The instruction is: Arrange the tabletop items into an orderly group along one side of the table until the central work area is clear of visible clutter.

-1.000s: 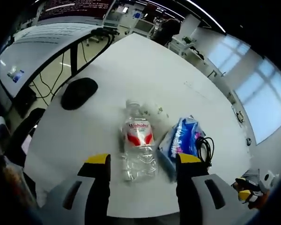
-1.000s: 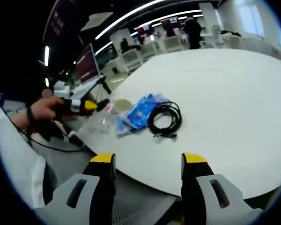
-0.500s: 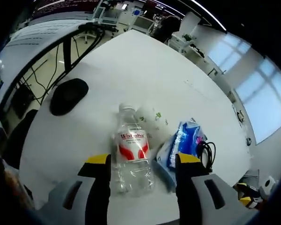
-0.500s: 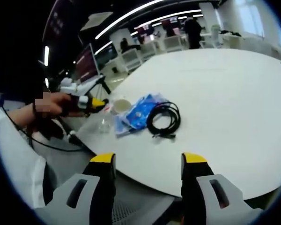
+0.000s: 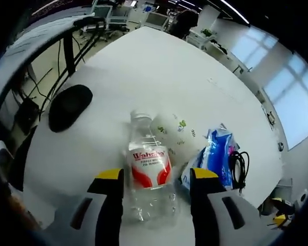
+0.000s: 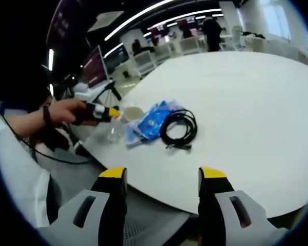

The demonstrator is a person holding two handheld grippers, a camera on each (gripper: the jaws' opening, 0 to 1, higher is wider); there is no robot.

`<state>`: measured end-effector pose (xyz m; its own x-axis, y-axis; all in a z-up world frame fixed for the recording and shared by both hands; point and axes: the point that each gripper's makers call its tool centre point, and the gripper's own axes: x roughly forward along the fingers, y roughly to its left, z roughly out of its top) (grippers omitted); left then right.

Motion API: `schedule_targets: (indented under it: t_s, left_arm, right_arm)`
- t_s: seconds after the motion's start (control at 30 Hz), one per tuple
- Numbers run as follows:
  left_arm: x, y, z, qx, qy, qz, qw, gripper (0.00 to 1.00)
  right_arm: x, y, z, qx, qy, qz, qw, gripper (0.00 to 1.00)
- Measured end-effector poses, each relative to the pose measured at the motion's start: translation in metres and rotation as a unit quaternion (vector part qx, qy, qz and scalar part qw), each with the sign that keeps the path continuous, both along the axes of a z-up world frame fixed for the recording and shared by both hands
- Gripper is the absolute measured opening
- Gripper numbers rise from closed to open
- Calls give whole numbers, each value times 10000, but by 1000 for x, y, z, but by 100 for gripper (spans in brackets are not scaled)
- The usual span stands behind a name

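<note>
**Bottle lies between the left tool's open jaws**

Bottle [image 5: 149, 177], clear plastic and seemingly empty, lies on its side at the near counter [image 5: 159, 72] edge, its lower body between the wide-open left tool [image 5: 153, 177]; likely light, crushable and prone to roll, so grip the labelled middle gently; just beyond lies a paper cup [image 5: 174, 130], right a soft blue packet [image 5: 215, 159] and cable [image 5: 240, 166]; farther left, a black mouse [image 5: 69, 100]. Right tool [image 6: 161, 177] hangs wide, empty.

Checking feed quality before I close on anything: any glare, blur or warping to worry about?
Left gripper view: the water bottle is sharp with a readable label; fisheye bends the table edges. Right gripper view: softer, ceiling strips flare, the black cable stays distinct, the left gripper looks smeared.
</note>
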<state>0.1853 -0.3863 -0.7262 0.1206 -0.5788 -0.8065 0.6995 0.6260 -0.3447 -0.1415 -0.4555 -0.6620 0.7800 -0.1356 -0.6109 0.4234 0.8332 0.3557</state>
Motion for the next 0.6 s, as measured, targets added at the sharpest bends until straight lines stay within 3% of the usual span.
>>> schedule_targets:
  t_s: [0.13, 0.3, 0.37, 0.43, 0.6]
  left_arm:
    - [-3, -1, -7, 243, -137, -262, 9993, 49]
    - [0, 9, -16, 498, -250, -320, 9979, 40]
    - [-1, 8, -15, 307, -59, -90, 9995, 39]
    - [0, 11, -15, 298, -60, -93, 9995, 39]
    - [0, 15, -13, 295, -282, -261, 9988, 37]
  right_arm:
    - [0, -1, -1, 21, 8, 7, 10000, 54]
    - [3, -2, 0, 15, 3, 32, 10000, 54]
    - [4, -3, 1, 12, -6, 33, 10000, 54]
    - [4, -3, 0, 21, -6, 32, 10000, 54]
    - [5, -2, -1, 25, 12, 70, 10000, 54]
